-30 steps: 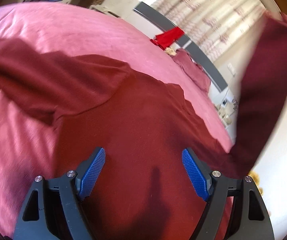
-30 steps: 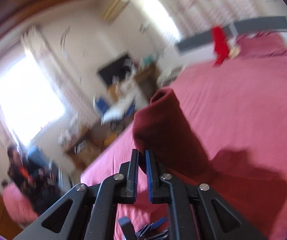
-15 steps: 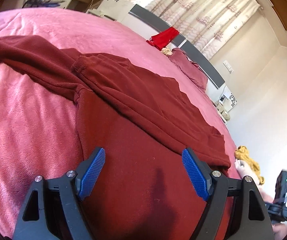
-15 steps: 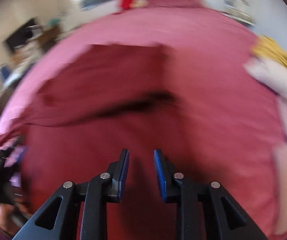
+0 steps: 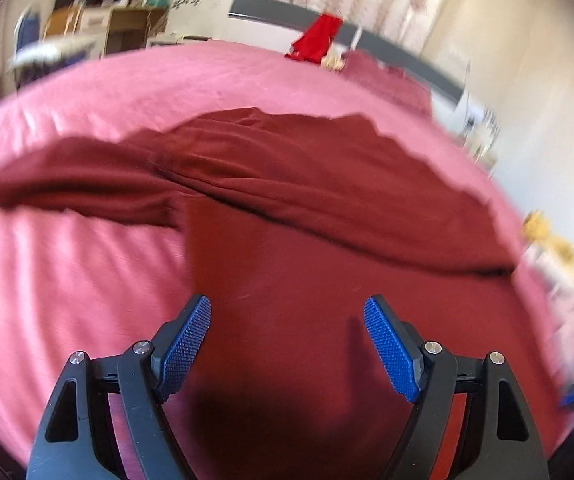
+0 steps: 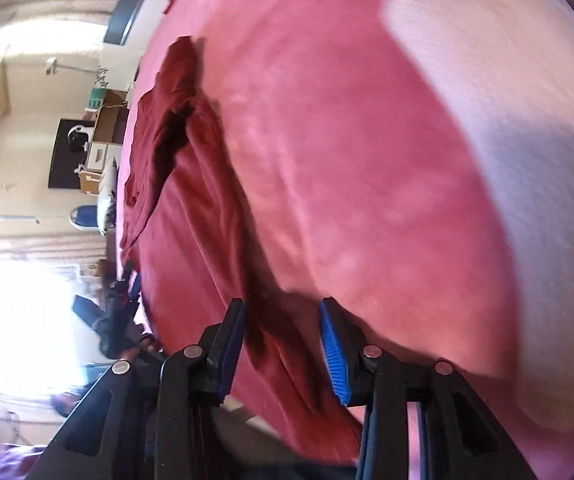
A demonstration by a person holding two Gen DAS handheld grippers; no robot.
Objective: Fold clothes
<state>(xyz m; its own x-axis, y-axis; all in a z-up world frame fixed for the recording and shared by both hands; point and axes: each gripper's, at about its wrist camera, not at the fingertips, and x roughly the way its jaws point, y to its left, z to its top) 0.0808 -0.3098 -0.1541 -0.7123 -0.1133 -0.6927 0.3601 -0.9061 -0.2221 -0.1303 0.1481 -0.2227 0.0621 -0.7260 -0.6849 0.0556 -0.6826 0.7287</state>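
Observation:
A dark red garment (image 5: 287, 208) lies spread on the pink bed (image 5: 87, 280), with one side folded over its middle and a sleeve trailing off to the left. My left gripper (image 5: 287, 336) is open and empty, just above the garment's near part. In the right wrist view the same garment (image 6: 191, 200) runs along the bed's left side. My right gripper (image 6: 283, 340) is open, its fingers either side of the garment's near edge, holding nothing.
A bright red cloth (image 5: 317, 38) hangs on the grey headboard (image 5: 407, 64). A yellow item (image 5: 547, 236) lies off the bed's right side. Desks and boxes (image 5: 99, 28) stand beyond the bed. A pale patch of bedding (image 6: 527, 160) fills the right.
My right gripper let go of the raised sleeve, which now lies folded over the garment, opened wider and swung down to the garment's near edge. My left gripper stayed open and drew back a little.

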